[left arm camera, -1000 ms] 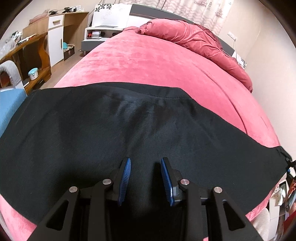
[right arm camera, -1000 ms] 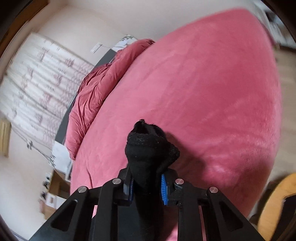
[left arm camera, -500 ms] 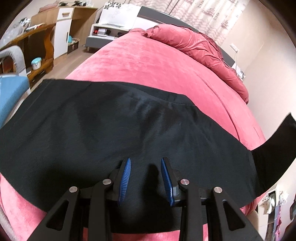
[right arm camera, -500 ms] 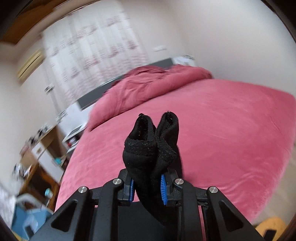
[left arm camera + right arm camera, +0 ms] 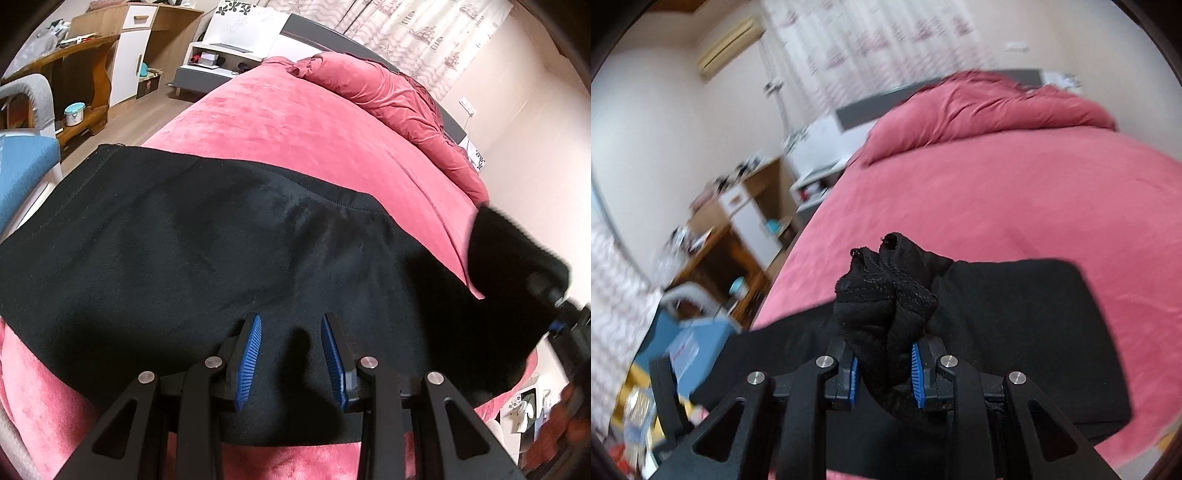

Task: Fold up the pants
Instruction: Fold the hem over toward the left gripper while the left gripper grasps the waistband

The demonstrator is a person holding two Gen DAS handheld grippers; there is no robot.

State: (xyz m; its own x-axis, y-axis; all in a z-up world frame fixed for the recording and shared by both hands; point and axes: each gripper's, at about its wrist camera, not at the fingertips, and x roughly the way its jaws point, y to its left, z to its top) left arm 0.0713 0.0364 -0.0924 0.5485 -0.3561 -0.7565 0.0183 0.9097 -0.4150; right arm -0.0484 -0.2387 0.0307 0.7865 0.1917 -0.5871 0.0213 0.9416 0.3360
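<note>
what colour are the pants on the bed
Black fleece pants, clearest in the left wrist view.

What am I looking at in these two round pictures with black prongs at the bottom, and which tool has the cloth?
Each picture comes from a camera fixed on a hand-held two-finger tool, looking along its fingers. A person carries one in each hand; there is no robot arm. Black fabric pants lie spread on the bed's pink velvety cover. The left tool hovers over them, blue pads apart, gripping nothing. The right tool pinches a bunched end of the pants, lifted above the flat part.
</note>
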